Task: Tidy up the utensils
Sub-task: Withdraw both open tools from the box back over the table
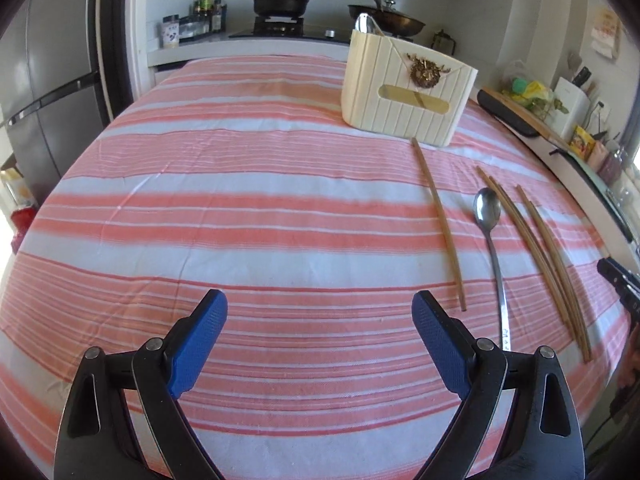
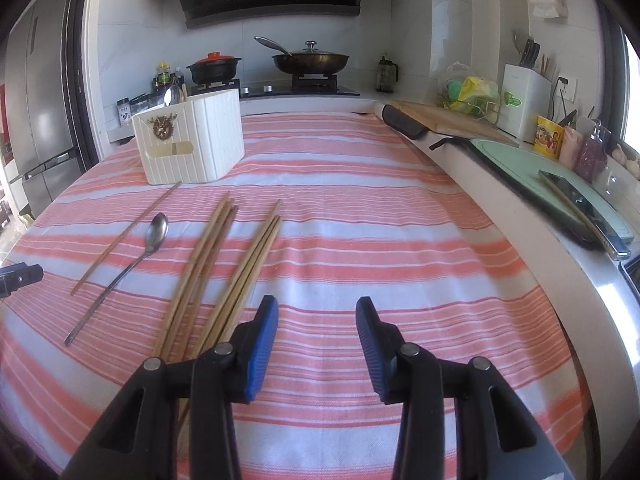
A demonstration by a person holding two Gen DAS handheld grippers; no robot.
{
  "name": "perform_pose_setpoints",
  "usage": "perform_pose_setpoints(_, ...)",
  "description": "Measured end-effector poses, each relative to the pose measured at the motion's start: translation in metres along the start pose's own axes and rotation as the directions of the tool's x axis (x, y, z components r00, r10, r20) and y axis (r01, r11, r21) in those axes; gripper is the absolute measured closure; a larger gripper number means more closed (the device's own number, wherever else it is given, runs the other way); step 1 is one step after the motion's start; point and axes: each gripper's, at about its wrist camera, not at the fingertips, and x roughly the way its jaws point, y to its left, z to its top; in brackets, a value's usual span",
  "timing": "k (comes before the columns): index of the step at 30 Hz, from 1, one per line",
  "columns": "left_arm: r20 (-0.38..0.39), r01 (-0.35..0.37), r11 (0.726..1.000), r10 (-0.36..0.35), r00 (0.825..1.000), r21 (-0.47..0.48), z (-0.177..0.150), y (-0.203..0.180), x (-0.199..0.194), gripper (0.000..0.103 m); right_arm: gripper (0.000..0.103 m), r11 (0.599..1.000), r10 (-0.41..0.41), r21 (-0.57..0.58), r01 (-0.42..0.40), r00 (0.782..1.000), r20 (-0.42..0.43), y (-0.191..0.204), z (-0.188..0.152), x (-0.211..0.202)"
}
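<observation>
While both claws hang over the striped cloth on the surface (image 1: 240, 208), I see my left claw (image 1: 320, 312) spread wide apart and gripping nothing, and my right claw (image 2: 317, 320) likewise parted and bare. A steel spoon (image 2: 154, 236) lies between a lone chopstick (image 2: 124, 236) and two bundles of chopsticks (image 2: 208, 264). Beyond them stands the cream utensil holder (image 2: 192, 140), another spoon poking from it.
</observation>
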Motion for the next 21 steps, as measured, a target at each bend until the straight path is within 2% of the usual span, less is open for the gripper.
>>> perform_pose_setpoints(6,-0.04,-0.019,1.0,0.02,0.999,0.017,-0.004,0.0,0.007,0.009,0.062,0.999,-0.003,0.032,0.004,1.0,-0.028,-0.01,-0.009,0.017)
perform_pose_setpoints(14,-0.075,-0.068,0.995,0.073,0.994,0.073,-0.004,-0.012,0.014,0.007,0.062,1.0,-0.004,-0.011,0.003,0.998,-0.055,-0.002,-0.013,0.026)
perform_pose_setpoints(21,-0.117,-0.097,0.991,0.108,0.987,0.094,-0.004,-0.017,0.015,0.004,0.062,0.999,0.01,0.039,-0.007,0.996,-0.089,-0.01,-0.014,0.03)
